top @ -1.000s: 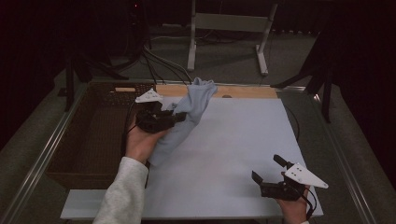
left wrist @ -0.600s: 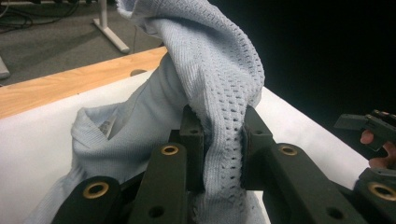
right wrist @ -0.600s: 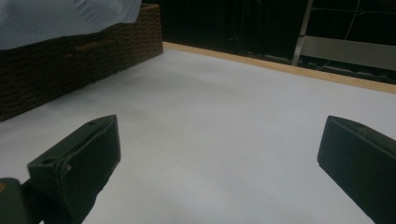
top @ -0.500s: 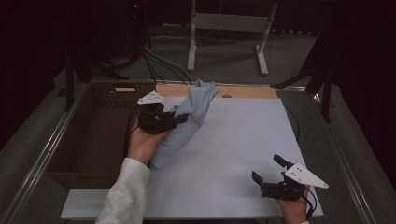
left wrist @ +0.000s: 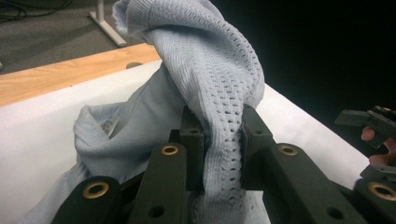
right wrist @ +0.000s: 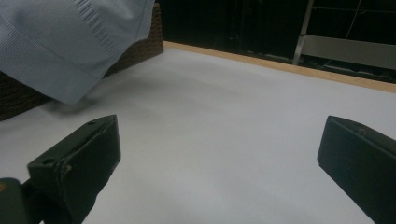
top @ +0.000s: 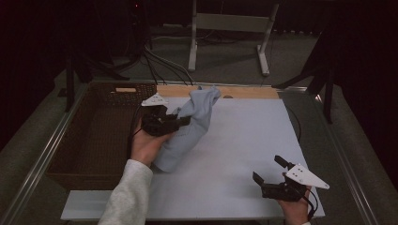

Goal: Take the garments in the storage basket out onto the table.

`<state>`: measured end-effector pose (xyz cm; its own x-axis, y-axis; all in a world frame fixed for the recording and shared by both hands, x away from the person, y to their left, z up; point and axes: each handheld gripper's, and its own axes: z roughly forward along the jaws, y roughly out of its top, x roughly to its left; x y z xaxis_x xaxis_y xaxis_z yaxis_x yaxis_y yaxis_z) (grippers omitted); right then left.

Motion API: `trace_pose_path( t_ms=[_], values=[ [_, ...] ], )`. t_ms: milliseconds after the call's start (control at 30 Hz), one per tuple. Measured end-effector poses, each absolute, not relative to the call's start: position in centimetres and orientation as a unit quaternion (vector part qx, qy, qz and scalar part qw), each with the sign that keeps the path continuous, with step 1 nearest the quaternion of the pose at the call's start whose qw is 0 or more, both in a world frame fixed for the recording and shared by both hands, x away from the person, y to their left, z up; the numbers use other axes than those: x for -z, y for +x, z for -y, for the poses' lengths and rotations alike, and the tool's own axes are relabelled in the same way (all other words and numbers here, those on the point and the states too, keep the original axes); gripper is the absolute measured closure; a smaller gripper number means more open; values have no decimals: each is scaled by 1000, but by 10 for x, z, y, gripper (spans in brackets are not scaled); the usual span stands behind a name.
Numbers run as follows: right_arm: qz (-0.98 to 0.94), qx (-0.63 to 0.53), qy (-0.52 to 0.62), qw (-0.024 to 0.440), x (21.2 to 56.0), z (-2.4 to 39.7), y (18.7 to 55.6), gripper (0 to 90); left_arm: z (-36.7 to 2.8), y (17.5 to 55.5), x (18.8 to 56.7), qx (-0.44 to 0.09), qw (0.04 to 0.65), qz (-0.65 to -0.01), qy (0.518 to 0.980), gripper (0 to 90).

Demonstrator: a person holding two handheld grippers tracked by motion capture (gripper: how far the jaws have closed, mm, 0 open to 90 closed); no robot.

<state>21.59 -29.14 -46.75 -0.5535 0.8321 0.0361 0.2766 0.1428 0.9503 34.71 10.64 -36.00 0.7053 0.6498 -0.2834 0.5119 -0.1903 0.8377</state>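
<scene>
My left claw (top: 185,121) pinches the pale blue knit garment (top: 195,123) above the white counter (top: 234,154).

To land it in the wicker basket (top: 89,140) at nine o'clock, I should keep the pinch firm and lift its trailing end clear; my right claw (top: 272,169) waits wide at five o'clock.

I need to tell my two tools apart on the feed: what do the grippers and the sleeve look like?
Both are black two-jaw tools with blocky, squared pads. The left gripper has brass-coloured rivets along its jaw links and a pale three-cornered plate on top; a white knitted sleeve covers that forearm. The right gripper carries a larger white three-cornered plate, with a black cable trailing behind it.
</scene>
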Motion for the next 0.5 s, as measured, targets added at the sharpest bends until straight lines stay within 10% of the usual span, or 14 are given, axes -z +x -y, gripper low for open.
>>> trace_pose_path(
  t_ms=[500],
  values=[
    [-707,-525,392,266,467,292,216,0,-97,349,367,-53,516,-375,768,761]
  ],
)
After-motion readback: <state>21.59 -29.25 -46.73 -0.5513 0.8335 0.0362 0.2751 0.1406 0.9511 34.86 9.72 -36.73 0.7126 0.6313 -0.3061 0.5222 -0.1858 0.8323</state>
